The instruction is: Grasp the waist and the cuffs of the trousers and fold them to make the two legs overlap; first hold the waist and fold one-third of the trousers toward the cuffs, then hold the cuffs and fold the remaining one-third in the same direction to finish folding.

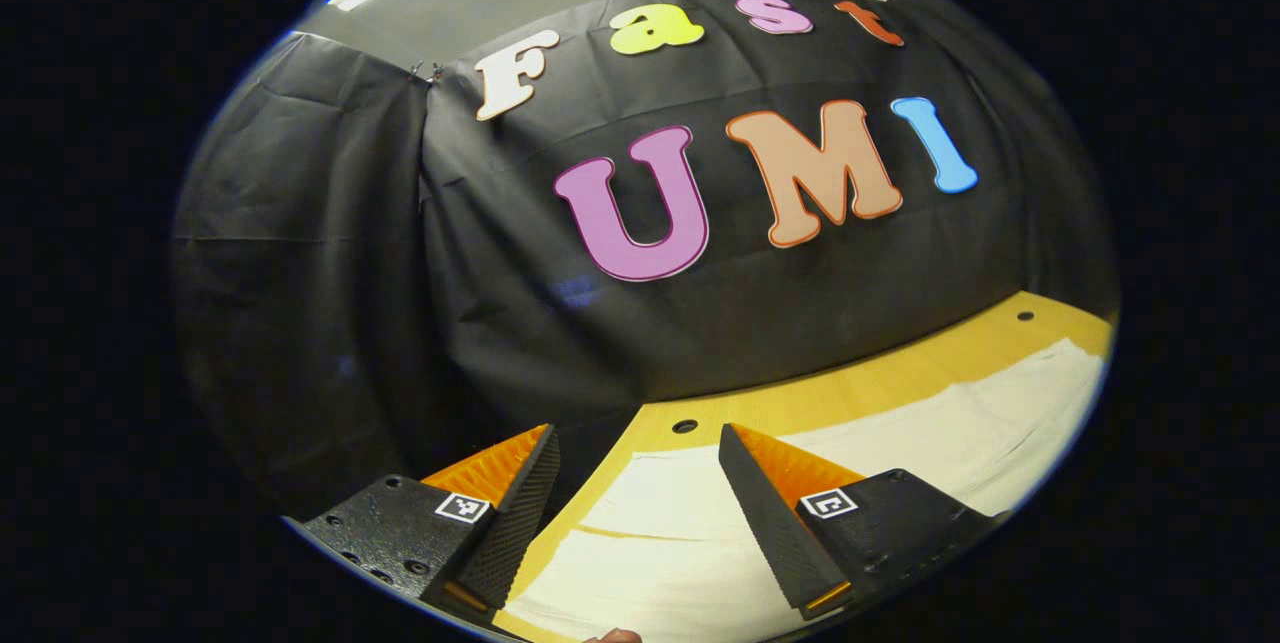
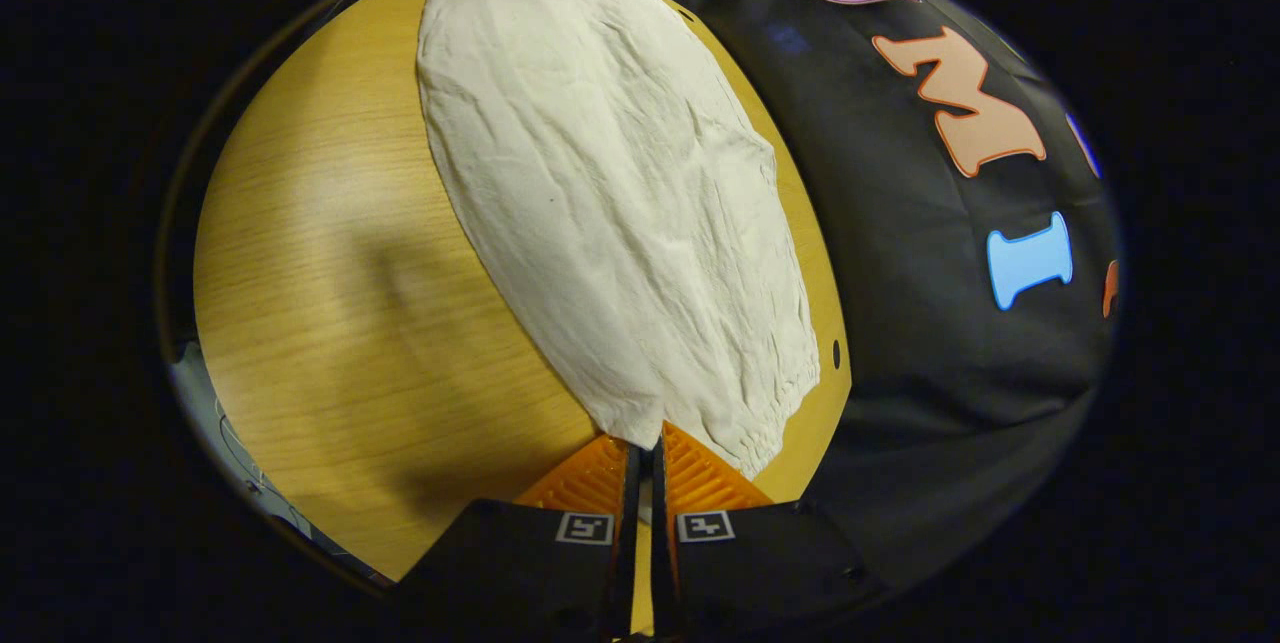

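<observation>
Cream crumpled cotton trousers [image 2: 610, 193] flat on yellow wood-grain counter [image 2: 330, 303], long axis running straight away from right gripper [image 2: 648, 453]. Right gripper pinched closed on near gathered edge, likely waist. Left gripper [image 1: 640, 513] spread wide, empty, hovering over cloth's far end [image 1: 900, 443]. Judgement: right nearer for fold.

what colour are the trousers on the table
Off-white, a plain cream with no pattern. The trousers show best in the right gripper view, spread on the wooden table.
</observation>
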### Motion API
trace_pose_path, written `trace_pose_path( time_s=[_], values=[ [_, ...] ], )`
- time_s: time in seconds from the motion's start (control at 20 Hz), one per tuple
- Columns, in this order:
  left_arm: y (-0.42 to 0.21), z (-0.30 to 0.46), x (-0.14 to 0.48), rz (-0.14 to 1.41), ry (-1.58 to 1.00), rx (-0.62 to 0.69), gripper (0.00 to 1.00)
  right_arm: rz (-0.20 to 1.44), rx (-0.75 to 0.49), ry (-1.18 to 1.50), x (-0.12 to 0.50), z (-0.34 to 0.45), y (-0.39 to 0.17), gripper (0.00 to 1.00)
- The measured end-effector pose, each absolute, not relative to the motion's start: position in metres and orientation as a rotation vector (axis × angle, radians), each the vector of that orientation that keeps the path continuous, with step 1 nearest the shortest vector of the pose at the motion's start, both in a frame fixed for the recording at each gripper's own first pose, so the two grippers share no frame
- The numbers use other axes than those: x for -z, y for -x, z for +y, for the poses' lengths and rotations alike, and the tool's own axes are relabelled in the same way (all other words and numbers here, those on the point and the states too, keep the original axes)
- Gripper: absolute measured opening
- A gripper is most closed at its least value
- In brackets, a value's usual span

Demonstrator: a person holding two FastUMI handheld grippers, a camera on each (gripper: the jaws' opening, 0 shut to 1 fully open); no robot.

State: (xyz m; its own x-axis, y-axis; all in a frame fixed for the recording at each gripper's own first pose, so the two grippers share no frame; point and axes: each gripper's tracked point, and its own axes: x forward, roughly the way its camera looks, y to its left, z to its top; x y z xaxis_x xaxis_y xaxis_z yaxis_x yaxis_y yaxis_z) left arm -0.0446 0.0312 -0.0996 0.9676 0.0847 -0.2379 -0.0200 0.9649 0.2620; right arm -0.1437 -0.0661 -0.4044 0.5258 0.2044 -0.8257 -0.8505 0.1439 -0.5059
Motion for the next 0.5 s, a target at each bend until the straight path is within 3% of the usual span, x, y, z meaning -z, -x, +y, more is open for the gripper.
trace_pose_path(
  time_s=[0.1, 0.2, 0.45, 0.5],
  values=[
    [0.053, 0.040, 0.112, 0.285, -0.320, -0.042, 1.00, 0.644, -0.857, 1.235, 0.404, -0.065, 0.145, 0.09],
    [0.061, 0.047, 0.126, 0.315, -0.389, -0.018, 0.96, 0.641, -0.843, 1.243, 0.404, -0.066, 0.145, 0.05],
    [0.092, 0.057, 0.174, 0.414, -0.576, 0.090, 0.96, 0.651, -0.840, 1.240, 0.404, -0.064, 0.144, 0.09],
    [0.099, 0.057, 0.183, 0.435, -0.607, 0.116, 0.96, 0.647, -0.842, 1.246, 0.405, -0.065, 0.145, 0.05]
  ],
)
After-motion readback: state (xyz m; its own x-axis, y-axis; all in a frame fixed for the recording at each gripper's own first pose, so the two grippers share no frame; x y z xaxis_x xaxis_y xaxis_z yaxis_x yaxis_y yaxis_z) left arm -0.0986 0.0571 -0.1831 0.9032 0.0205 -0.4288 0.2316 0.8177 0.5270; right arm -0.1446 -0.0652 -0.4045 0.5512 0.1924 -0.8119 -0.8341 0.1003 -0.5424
